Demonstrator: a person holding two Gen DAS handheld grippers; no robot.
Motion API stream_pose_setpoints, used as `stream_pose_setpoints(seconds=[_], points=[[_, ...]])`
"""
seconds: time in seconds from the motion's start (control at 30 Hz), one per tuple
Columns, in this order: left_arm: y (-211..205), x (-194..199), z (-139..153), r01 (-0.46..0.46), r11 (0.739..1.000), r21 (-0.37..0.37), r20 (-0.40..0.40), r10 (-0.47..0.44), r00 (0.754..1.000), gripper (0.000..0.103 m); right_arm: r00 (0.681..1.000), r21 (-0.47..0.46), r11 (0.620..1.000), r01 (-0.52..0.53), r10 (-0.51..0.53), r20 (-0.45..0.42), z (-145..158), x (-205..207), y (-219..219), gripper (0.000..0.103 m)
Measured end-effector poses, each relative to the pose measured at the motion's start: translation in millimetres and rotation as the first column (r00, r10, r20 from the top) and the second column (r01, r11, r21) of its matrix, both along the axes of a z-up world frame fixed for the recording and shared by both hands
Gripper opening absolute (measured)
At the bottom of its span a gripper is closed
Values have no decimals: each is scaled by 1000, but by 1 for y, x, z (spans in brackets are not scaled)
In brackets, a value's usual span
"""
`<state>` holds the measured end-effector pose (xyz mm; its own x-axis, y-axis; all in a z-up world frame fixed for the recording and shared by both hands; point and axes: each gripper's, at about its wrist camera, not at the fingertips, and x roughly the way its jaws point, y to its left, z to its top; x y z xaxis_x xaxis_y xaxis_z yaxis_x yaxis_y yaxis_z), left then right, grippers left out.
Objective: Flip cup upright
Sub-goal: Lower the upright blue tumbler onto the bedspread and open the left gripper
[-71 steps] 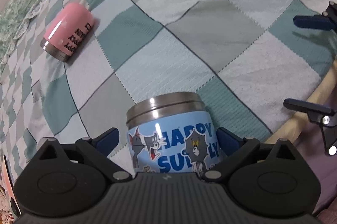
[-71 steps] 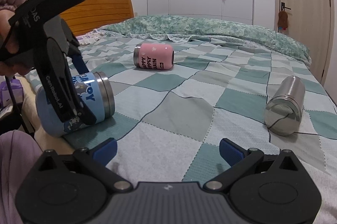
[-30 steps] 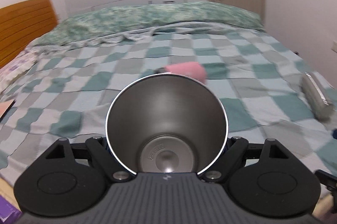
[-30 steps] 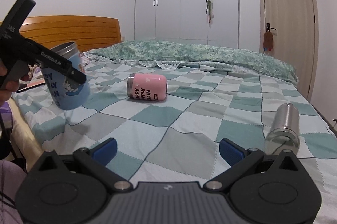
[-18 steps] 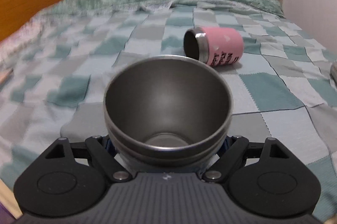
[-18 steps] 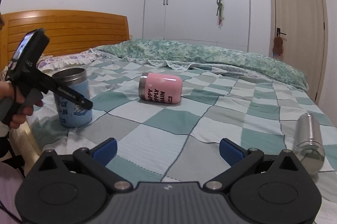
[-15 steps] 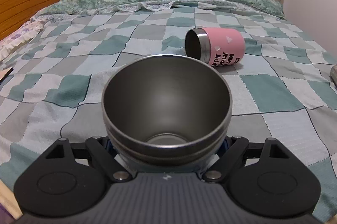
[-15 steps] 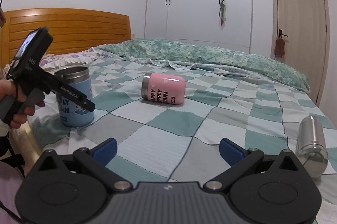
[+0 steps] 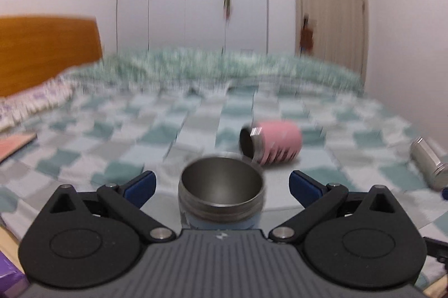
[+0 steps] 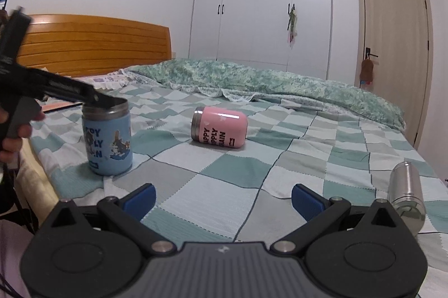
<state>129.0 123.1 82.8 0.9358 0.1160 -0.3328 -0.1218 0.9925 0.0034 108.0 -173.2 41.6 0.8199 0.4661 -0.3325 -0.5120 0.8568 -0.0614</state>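
Blue cup (image 10: 107,139) stands upright on the checked bedspread (image 10: 224,174) near the bed's left edge, steel mouth up, cartoon print facing the right wrist camera. Left hand-held gripper (image 9: 221,183) released: both blue pads spread wide, each clear of the cup's rim (image 9: 221,181), cup sitting between them. From the right wrist view, the left hand-held gripper's black body (image 10: 56,90) reaches to the cup's rim level; contact there cannot be told. Left wrist view is motion-blurred.

Right hand-held gripper (image 10: 222,198) released, holding nothing, low over the bedspread, well apart from the cup.

Pink cup (image 10: 219,127) lies on its side mid-bed, open end toward the blue cup. Steel bottle (image 10: 407,191) lies on its side at far right. Wooden headboard (image 10: 92,44), white wardrobe (image 10: 263,9) behind.
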Motion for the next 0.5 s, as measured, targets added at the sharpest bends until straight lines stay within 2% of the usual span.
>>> stream_pose_setpoints(seconds=[0.17,0.27,0.37,0.5], points=[[-20,-41,7,17,1000,-24,89,-14,996,103,1000,13,1000,7,-8,23,8,-21,-8,103],[-36,-63,1,-5,1000,0,136,5,991,103,999,21,1000,12,-13,36,9,-35,-13,103],[-51,-80,-8,-3,999,36,162,-3,987,103,999,34,999,23,-25,45,9,-48,-20,103],[-69,-100,-26,30,999,29,167,-35,985,103,996,51,997,59,-62,63,3,-66,-32,103]])
